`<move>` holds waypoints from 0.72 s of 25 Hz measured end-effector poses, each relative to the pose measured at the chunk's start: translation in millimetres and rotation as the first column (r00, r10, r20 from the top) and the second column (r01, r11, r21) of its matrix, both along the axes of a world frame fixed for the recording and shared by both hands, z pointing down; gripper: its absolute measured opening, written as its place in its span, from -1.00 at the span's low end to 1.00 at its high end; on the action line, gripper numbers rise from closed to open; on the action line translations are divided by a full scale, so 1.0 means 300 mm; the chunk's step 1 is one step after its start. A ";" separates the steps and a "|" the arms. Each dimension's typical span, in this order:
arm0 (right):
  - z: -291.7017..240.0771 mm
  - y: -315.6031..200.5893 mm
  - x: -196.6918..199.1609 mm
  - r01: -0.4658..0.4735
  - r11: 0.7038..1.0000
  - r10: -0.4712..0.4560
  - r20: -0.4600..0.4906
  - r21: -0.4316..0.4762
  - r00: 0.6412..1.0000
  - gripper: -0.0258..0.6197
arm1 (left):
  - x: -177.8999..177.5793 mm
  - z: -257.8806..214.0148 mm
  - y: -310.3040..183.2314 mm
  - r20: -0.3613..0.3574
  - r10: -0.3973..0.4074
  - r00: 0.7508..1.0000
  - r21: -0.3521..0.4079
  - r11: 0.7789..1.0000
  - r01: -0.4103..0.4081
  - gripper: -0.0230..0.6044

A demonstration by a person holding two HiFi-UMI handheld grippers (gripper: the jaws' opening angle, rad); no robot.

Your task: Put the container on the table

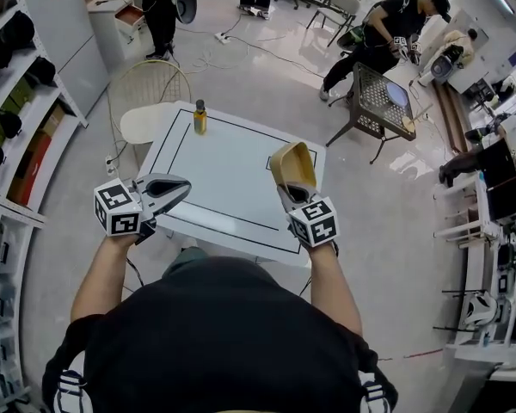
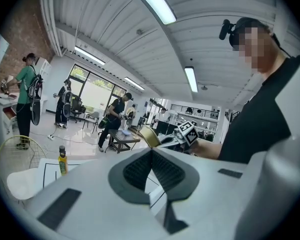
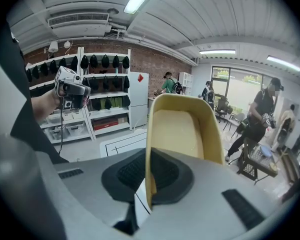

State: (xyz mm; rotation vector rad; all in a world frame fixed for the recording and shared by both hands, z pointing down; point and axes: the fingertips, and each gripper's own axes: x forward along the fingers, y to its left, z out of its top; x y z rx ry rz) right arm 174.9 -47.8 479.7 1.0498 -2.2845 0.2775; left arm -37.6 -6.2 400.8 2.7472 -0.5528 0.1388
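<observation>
At 9 o'clock in the head view I had the left gripper (image 1: 177,188) with its jaws pressed together on nothing; the left gripper view showed the pads meeting and only the table (image 1: 228,183) beyond them. It hung over the table's near-left corner and had no part in the job, as I judged it.

The bottle (image 1: 199,117) stood upright near the table's far edge, at about 10 o'clock from the load and well apart from it.

At 3 o'clock the right gripper (image 1: 289,192) was clamped on the container (image 1: 294,167), its jaws pinching one wall near the rim. From the fingers the container ran straight out toward 12 o'clock, long axis in line with the jaws, open side turned up and back toward me. It sat over the right part of the table, near the black outline's right side. The right gripper view had the container (image 3: 182,129) raised against the room, with the tabletop lower, so I took it to be in the air, not resting.

I reckoned the next move was a plain descent, tilting the container's base down to meet the surface.
</observation>
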 end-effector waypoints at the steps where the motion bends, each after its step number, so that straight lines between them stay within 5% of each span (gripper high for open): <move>1: 0.000 0.000 -0.003 0.000 1.000 0.000 0.003 -0.001 1.000 -0.90 | -0.002 -0.001 0.002 0.003 0.001 1.000 0.000 1.000 -0.001 -0.90; 18: 0.006 -0.168 -0.042 -0.031 1.000 0.031 0.002 -0.004 1.000 -0.90 | -0.044 0.008 -0.159 0.009 0.023 1.000 -0.013 1.000 -0.023 -0.90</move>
